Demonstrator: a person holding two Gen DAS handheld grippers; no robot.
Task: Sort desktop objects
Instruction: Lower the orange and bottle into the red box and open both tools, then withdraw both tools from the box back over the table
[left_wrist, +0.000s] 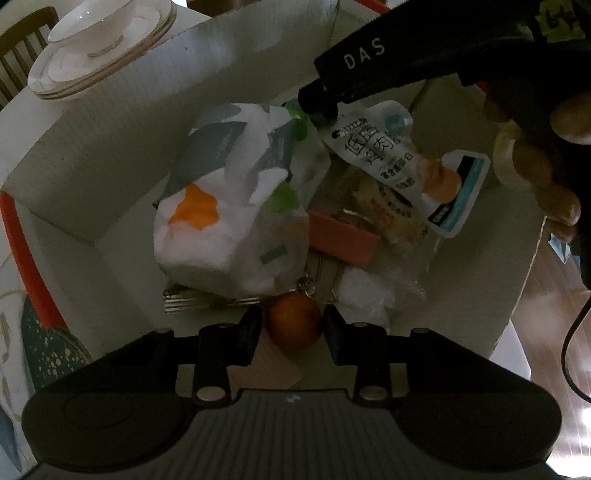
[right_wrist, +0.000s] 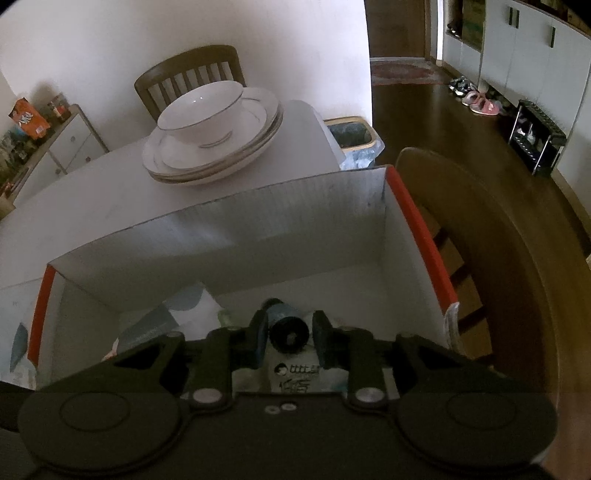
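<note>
I look down into a white cardboard box (left_wrist: 92, 177). A small orange fruit (left_wrist: 295, 326) lies on its floor between the fingers of my left gripper (left_wrist: 293, 325), which is open, its pads a sliver off the fruit. My right gripper (left_wrist: 319, 109) reaches in from the upper right. A white printed drink pouch (left_wrist: 391, 155) slants down from it onto other packets. In the right wrist view the pouch's black cap (right_wrist: 290, 334) sits between the fingers of the right gripper (right_wrist: 290, 332), with thin gaps on both sides. That gripper is open too.
The box (right_wrist: 258, 229) also holds a white bag with orange and green patches (left_wrist: 229, 206), a pink block (left_wrist: 343, 236), a snack packet (left_wrist: 384, 210) and crumpled white paper (left_wrist: 364, 291). Stacked plates with a bowl (right_wrist: 214, 136) stand behind it. A wooden chair (right_wrist: 480, 258) is right of it.
</note>
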